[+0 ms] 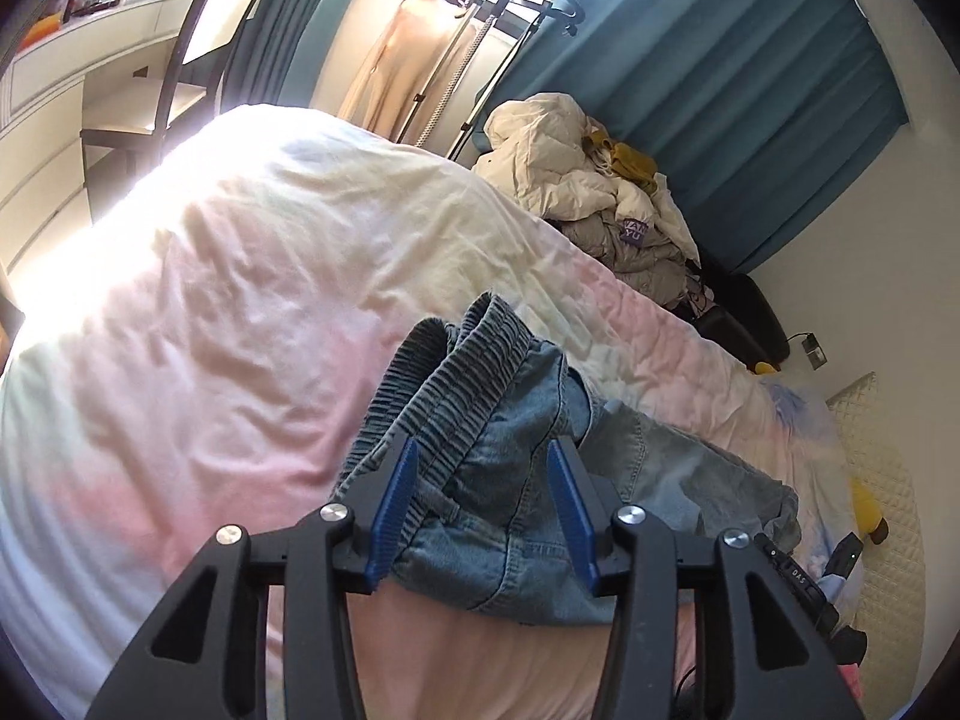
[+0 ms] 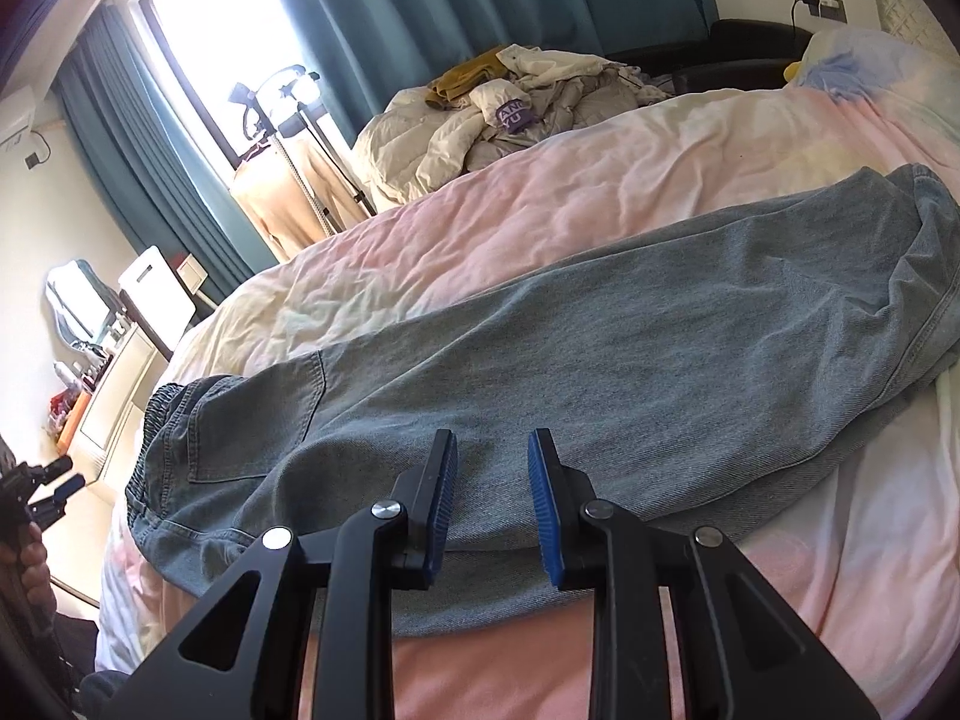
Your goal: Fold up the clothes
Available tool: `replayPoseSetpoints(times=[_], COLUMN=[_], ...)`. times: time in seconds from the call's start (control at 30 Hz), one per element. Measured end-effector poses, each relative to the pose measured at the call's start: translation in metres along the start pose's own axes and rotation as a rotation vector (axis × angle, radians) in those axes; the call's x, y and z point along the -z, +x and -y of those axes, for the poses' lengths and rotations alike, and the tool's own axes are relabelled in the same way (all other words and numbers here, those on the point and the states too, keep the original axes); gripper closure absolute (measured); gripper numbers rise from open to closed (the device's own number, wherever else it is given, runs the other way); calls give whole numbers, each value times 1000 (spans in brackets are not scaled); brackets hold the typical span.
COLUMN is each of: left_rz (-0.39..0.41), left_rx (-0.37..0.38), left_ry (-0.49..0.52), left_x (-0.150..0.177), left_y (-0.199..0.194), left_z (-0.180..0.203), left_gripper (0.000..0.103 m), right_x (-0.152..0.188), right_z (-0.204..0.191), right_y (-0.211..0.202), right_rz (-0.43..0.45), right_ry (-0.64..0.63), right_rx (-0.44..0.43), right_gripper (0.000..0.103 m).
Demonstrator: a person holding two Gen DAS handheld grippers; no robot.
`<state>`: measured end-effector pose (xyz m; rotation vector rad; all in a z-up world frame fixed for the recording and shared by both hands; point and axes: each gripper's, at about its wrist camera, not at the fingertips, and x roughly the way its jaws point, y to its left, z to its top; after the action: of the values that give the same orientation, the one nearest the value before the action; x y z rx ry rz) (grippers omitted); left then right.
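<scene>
A pair of light blue jeans [image 2: 600, 348] lies lengthwise across the pastel bedspread [image 2: 540, 204], folded leg on leg, elastic waistband at the left, hems at the right. In the left wrist view the waistband end [image 1: 480, 420] is bunched up between my left gripper's [image 1: 483, 462] open blue pads, which stand on either side of the fabric without pinching it. My right gripper [image 2: 492, 450] is open, its fingertips over the near edge of the jeans around mid-leg, holding nothing. The left gripper also shows in the right wrist view at the far left [image 2: 54, 480].
A pile of cream and grey clothes [image 2: 510, 114] lies at the far side of the bed. A garment steamer stand [image 2: 288, 138] stands by the window with teal curtains [image 2: 420, 6]. A white dresser [image 2: 120, 396] is at the left. Black devices [image 1: 798, 576] lie near the pillow.
</scene>
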<state>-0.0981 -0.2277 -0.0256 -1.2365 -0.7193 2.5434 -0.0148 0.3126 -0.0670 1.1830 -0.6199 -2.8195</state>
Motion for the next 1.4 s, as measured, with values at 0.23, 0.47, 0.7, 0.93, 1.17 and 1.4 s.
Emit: replayPoseSetpoints(times=[0.23,0.47,0.7,0.93,1.17,1.4], left_rz=[-68,-220,-317,-274,-165,-138], left_rx=[57,147,186,141,193,257], left_ry=[-82,-125,-38,-1,68,123], left_x=[-50,-74,-84,-81,-59,-1], left_y=[78,136,170,171,97,-1], left_z=[-10,-16,8,20,51,71], left_gripper=[57,57,57,92,97,97], right_x=[1,2,3,1,3,10], right_z=[3,4,0,2,-7,-30], right_y=[11,35,56,62,60,37], right_rz=[-28,-76,-120,-110,-105,-65], right_ry=[10,12,4,11,-42,-139], right_rx=[8,7,-27,-11,1,-14], right_gripper=[79,79,79,79,79,79])
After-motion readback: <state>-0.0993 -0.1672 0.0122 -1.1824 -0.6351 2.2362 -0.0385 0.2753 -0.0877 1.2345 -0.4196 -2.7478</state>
